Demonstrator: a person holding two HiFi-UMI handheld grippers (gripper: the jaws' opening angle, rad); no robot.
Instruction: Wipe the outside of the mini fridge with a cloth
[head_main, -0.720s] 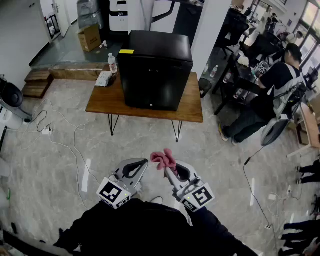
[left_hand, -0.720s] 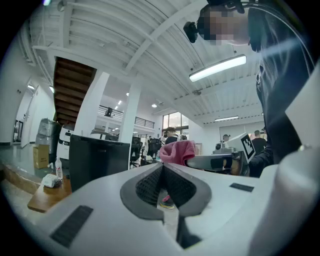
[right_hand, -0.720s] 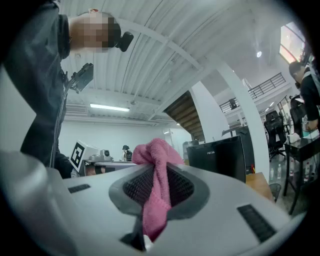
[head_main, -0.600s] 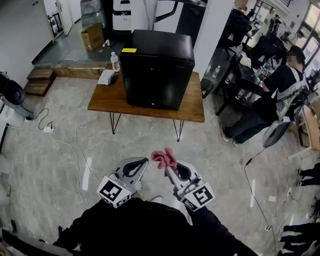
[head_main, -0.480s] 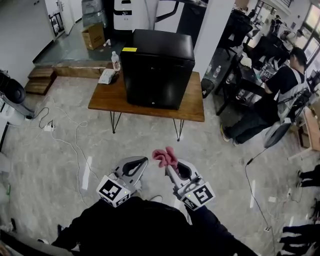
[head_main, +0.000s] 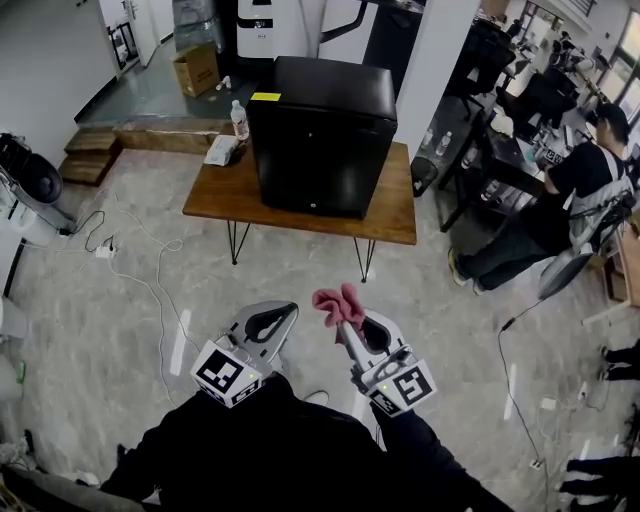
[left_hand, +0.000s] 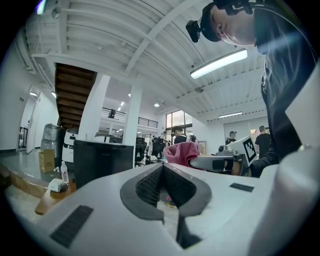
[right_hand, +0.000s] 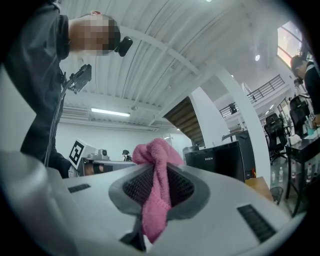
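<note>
A black mini fridge (head_main: 324, 135) stands on a low wooden table (head_main: 395, 221) some way ahead; it also shows in the left gripper view (left_hand: 102, 162) and the right gripper view (right_hand: 220, 157). My right gripper (head_main: 345, 314) is shut on a pink cloth (head_main: 339, 301), which bunches above the jaws (right_hand: 156, 172) and hangs down between them. My left gripper (head_main: 283, 319) is beside it, shut with nothing held (left_hand: 162, 172). Both grippers are close to my body, far from the fridge.
A water bottle (head_main: 240, 119) and a white packet (head_main: 220, 150) lie at the table's left end. Cables (head_main: 140, 270) trail over the marble floor at left. A seated person (head_main: 560, 200) and desks are at right. A cardboard box (head_main: 197, 69) sits behind.
The view has shifted slightly; the fridge and table sit a little further right and lower in frame. Both grippers keep their pose, the cloth still held.
</note>
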